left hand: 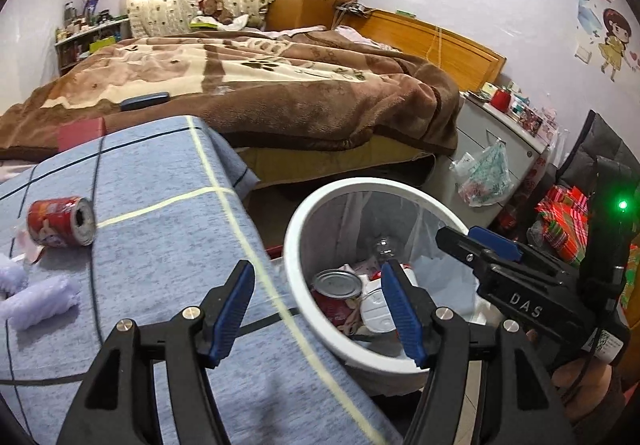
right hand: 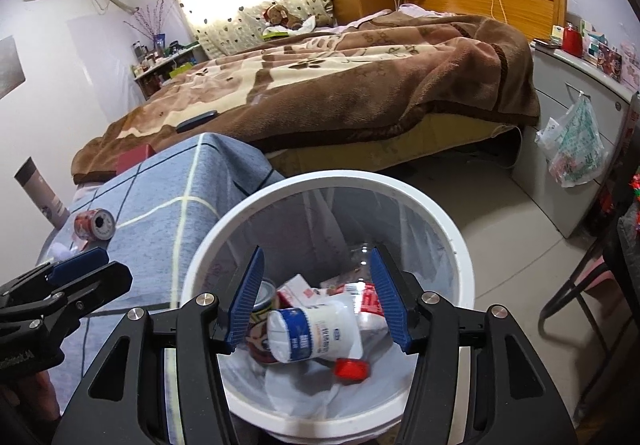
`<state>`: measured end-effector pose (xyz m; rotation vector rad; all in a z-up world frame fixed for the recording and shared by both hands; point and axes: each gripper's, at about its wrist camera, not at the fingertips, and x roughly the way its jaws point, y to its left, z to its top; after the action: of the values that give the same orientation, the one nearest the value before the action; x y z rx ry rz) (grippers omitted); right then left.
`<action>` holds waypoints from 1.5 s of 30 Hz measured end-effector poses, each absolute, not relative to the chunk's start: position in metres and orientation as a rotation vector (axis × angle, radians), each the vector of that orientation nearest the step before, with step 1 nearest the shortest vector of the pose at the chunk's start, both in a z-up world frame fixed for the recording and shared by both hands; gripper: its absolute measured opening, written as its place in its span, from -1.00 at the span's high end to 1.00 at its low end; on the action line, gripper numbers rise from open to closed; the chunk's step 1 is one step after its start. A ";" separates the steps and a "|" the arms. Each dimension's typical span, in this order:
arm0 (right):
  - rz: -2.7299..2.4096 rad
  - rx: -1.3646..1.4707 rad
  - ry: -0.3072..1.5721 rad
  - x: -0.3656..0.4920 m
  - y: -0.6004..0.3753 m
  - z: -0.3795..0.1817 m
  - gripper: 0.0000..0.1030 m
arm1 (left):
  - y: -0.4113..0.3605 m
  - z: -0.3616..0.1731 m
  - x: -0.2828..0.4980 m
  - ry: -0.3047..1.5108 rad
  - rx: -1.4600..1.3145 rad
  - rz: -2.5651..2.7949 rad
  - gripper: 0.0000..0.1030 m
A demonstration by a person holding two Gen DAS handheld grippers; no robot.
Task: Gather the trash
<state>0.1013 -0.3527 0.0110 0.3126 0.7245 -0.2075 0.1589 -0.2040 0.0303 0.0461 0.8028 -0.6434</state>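
Note:
A white bin (left hand: 295,245) (right hand: 320,179) lined with a clear bag stands beside the table. It holds a red can (left hand: 336,285), a white milk bottle (right hand: 312,337), a red cap (right hand: 352,369) and cartons. My right gripper (right hand: 317,257) (left hand: 460,235) hangs open right over the bin, and the bottle lies below its fingers without touching them. My left gripper (left hand: 318,273) (right hand: 112,265) is open and empty over the table edge and the bin's left rim. Another red can (left hand: 60,221) (right hand: 94,225) lies on its side at the far left of the blue-grey tablecloth (left hand: 160,245).
A fluffy white cloth (left hand: 40,297) and a black cable (left hand: 94,265) lie on the table. Behind is a bed with a brown blanket (left hand: 280,85). A grey cabinet (right hand: 560,149) with a hanging plastic bag (right hand: 576,141) stands right, and a chair frame (right hand: 580,293) is near the bin.

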 end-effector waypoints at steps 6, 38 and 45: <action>-0.170 0.292 0.709 0.105 -0.333 0.016 -0.10 | -0.179 0.034 0.156 0.783 0.025 -0.611 -0.32; 0.111 0.141 0.721 0.156 -0.205 0.028 -0.10 | 0.023 0.025 0.171 0.762 -0.136 -0.250 -0.33; 0.160 0.090 0.744 0.172 -0.180 0.025 -0.10 | 0.054 0.018 0.177 0.785 -0.157 -0.203 -0.33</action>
<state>0.1719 -0.1804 0.0254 0.0902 0.7443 0.1596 0.1775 0.0543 0.0178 -0.1575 0.7853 -0.2027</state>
